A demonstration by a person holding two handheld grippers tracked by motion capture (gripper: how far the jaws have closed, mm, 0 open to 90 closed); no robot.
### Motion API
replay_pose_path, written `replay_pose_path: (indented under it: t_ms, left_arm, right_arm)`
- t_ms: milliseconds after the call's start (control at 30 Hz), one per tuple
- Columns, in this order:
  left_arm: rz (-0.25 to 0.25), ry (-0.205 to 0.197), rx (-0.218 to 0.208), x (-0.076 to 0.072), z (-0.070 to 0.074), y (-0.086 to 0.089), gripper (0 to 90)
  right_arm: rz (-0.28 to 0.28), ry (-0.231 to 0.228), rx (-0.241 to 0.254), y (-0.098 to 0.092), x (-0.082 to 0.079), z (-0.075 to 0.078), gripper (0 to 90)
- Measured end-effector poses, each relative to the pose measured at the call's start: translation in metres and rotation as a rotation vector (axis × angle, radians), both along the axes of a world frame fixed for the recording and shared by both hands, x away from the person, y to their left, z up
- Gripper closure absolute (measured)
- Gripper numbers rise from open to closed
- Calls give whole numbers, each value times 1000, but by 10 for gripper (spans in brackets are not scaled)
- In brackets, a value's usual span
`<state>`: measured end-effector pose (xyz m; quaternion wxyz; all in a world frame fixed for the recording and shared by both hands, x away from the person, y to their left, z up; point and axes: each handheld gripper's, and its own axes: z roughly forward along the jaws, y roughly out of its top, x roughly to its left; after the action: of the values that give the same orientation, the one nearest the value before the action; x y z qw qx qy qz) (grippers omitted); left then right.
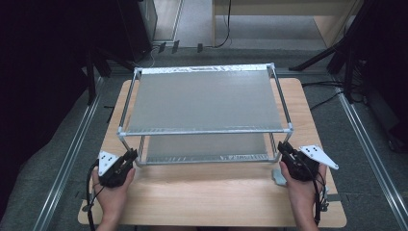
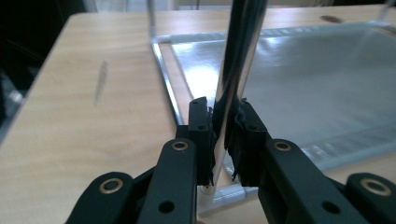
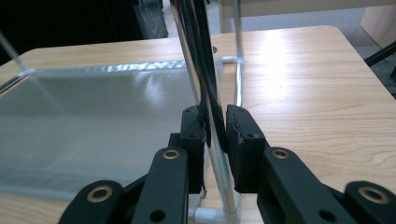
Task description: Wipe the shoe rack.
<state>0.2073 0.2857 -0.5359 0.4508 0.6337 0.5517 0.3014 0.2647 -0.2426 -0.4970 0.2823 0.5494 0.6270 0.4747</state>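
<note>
A two-tier metal rack (image 1: pixel 204 101) with grey mesh shelves stands on the wooden table (image 1: pixel 216 192). My left gripper (image 1: pixel 131 155) is at the rack's near left corner. In the left gripper view my left gripper (image 2: pixel 225 116) is shut on the shiny front left leg (image 2: pixel 240 56), its pads pressed to both sides of the tube. My right gripper (image 1: pixel 284 148) is at the near right corner. In the right gripper view my right gripper (image 3: pixel 215 119) is shut on the front right leg (image 3: pixel 194 51). The lower shelf (image 1: pixel 204 147) lies just above the tabletop.
A small grey piece (image 1: pixel 279 177) lies on the table by the right hand. Bare wood runs along the near edge in front of the rack. Metal rails (image 1: pixel 72 149) flank the table on the floor, and black stands (image 1: pixel 346 53) rise at the back right.
</note>
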Motion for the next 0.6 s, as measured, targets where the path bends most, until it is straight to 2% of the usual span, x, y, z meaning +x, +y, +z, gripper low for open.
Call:
replay_pose_path:
  t_ms: [33,67,100,167,267,333,367,400,433,533,600]
  left_arm:
    - [0,0,0,0,0,0,794]
    - [-7,1,-21,-7,0,-1,794]
    - [-8,-3,-25,-15,-1,-3,794]
    - [-18,2,-25,-26,0,-7,794]
    - [-35,15,-20,-39,2,-14,795]
    - [-40,16,-25,-49,1,-18,794]
    - [-44,11,-24,-56,1,-20,794]
    - [-45,11,-30,-63,0,-20,793]
    - [-45,11,-30,-63,0,-20,793]
    - [-61,9,-33,-72,0,-22,792]
    - [-88,12,-27,-75,1,-23,794]
  right_arm:
    - [0,0,0,0,0,0,772]
    - [-3,1,0,-1,2,0,772]
    - [-4,-2,-6,-2,4,0,773]
    - [-11,-2,-14,-2,9,0,778]
    - [-26,-8,-57,-3,15,1,788]
    - [-10,3,-55,-8,16,3,771]
    - [35,31,-31,-18,12,6,646]
    - [51,29,-27,-22,8,8,592]
    - [51,29,-27,-22,8,8,592]
    - [71,-1,-49,-42,-15,18,483]
    - [55,21,-58,-58,-29,23,434]
